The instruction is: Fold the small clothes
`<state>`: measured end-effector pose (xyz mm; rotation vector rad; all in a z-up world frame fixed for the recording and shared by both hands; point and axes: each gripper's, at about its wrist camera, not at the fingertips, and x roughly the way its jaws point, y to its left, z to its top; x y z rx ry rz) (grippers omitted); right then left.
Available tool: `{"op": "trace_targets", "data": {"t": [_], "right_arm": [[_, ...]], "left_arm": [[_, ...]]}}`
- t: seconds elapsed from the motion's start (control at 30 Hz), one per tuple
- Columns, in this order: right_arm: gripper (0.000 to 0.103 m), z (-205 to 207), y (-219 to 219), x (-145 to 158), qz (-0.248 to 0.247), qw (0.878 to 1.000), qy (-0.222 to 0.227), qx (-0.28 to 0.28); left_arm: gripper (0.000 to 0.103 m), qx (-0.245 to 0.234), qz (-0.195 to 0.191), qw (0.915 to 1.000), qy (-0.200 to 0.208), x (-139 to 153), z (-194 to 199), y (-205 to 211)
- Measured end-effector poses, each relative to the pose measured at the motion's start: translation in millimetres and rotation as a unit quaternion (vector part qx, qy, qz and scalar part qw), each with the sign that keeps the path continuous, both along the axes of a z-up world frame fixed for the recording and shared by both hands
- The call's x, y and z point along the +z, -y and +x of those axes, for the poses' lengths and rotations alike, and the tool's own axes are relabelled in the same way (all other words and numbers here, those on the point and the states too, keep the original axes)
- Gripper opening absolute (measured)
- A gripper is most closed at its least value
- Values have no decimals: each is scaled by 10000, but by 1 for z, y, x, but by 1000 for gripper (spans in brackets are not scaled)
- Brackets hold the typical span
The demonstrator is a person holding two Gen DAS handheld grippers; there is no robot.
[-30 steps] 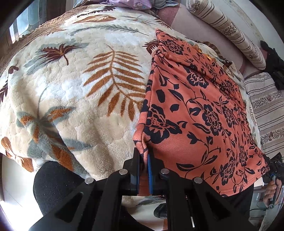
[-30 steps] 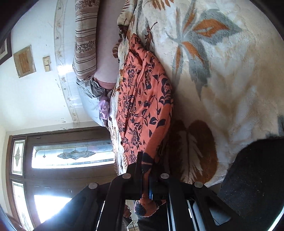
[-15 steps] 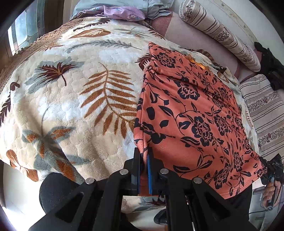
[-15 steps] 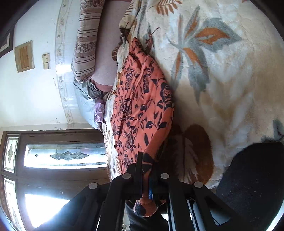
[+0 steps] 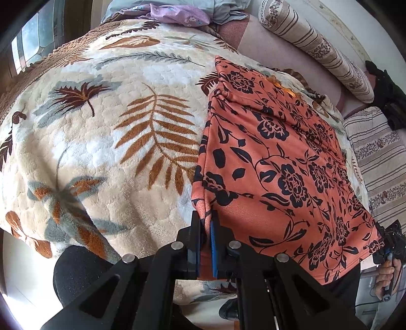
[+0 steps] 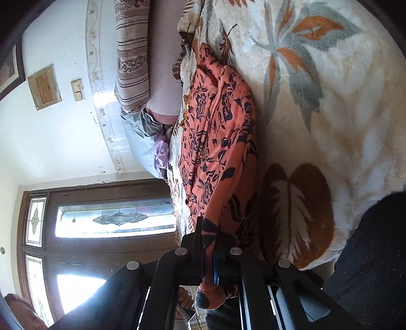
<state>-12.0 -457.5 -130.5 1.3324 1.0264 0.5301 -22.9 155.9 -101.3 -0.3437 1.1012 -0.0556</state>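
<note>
Orange cloth w/ black floral print [image 5: 279, 162] lies spread flat on the right part of a bed, on a cream plush blanket w/ brown and grey leaf pattern [image 5: 106, 142]. In the left wrist view the cloth runs from the near bed edge away toward the headboard side; its left edge is a fold line, slightly raised.

Left tool [image 5: 206, 228]: black fingers w/ blue pads, closed together on the near-left corner of the orange cloth; fabric is pinched between the pads and a bit hangs below them. Right tool [image 6: 208, 243]: also clamped on the cloth, at its near-right corner; a bunched tail of fabric hangs out below the fingers. From the left wrist view the right tool shows small at the far right edge, at that corner, w/ a hand under it.

Right wrist view is rolled sideways: cloth looks rumpled lengthwise w/ a few long creases, lying beside a big brown leaf print on the blanket.

At the head of the bed: striped beige-brown bolster pillow [image 5: 314, 43], a lilac floral garment [image 5: 177, 15] on grey-blue clothes. A 2nd striped cushion [image 5: 378, 162] sits right of the cloth. Stained-glass window w/ brown wood frame [image 6: 114, 218] shows in the right wrist view.
</note>
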Motion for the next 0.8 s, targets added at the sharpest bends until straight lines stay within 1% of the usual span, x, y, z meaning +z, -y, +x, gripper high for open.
{"op": "trace_targets", "data": {"t": [0.1, 0.13, 0.23, 0.3, 0.33, 0.37, 0.4, 0.43, 0.57, 0.8], "right_arm": [[5, 2, 0, 0, -23, 10000, -16, -10], [8, 2, 0, -2, 7, 10000, -57, -32], [8, 3, 3, -9, 57, 9997, -241, -88], [13, 3, 4, -12, -107, 9991, -397, -118], [32, 3, 4, -15, -184, 9985, -507, -117], [77, 3, 4, -17, -163, 9981, -584, -134], [98, 2, 5, -19, -75, 9981, -574, -197], [103, 1, 5, -19, 11, 9983, -524, -246], [103, 3, 3, -18, 40, 9990, -427, -159], [103, 6, 0, -17, 53, 9989, -446, -123]], "left_arm": [[6, 9, -5, 10000, -21, -2, 1, 0], [6, 8, -8, 10000, -39, -3, 1, -1], [6, -8, -3, 10000, -73, -5, 2, 0], [6, -9, -8, 10000, -87, -5, 2, 0], [6, -9, -5, 10000, -94, -6, 2, 0], [6, -8, -2, 9999, -105, -6, 2, 0], [6, -13, -1, 9999, -115, -7, 2, 0], [6, -18, 10, 9999, -120, -7, 2, 0], [6, -27, 33, 9999, -136, -9, 3, 1], [6, -27, 28, 9999, -152, -10, 5, 0]]}}
